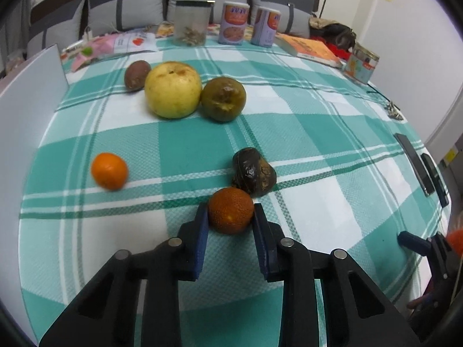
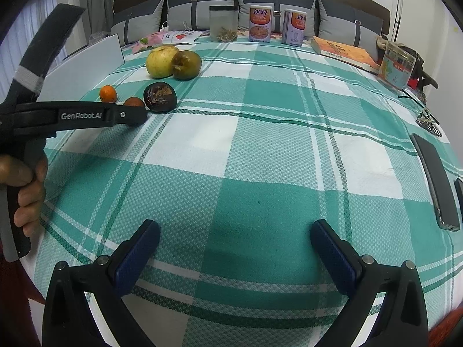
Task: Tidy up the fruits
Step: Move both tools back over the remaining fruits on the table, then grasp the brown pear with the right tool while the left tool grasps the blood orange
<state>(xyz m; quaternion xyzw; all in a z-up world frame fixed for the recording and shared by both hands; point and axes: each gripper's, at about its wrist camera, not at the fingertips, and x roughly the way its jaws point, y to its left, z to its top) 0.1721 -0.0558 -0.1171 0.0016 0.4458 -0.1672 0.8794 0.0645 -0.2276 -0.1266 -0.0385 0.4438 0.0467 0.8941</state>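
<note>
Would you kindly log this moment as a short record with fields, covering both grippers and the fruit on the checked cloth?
left gripper: jaws shut on the dark orange round fruit, which rests on the green-and-white checked cloth
right gripper: jaws open, nothing between them, over bare cloth
beside held fruit: shrivelled dark brown fruit, touching it
left of it: small bright orange fruit, apart
far cluster: large yellow apple, brownish-green fruit, small brown fruit

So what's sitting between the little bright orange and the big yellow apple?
Nothing: only bare checked tablecloth between the small orange and yellow apple, seen in the left wrist view.
</note>
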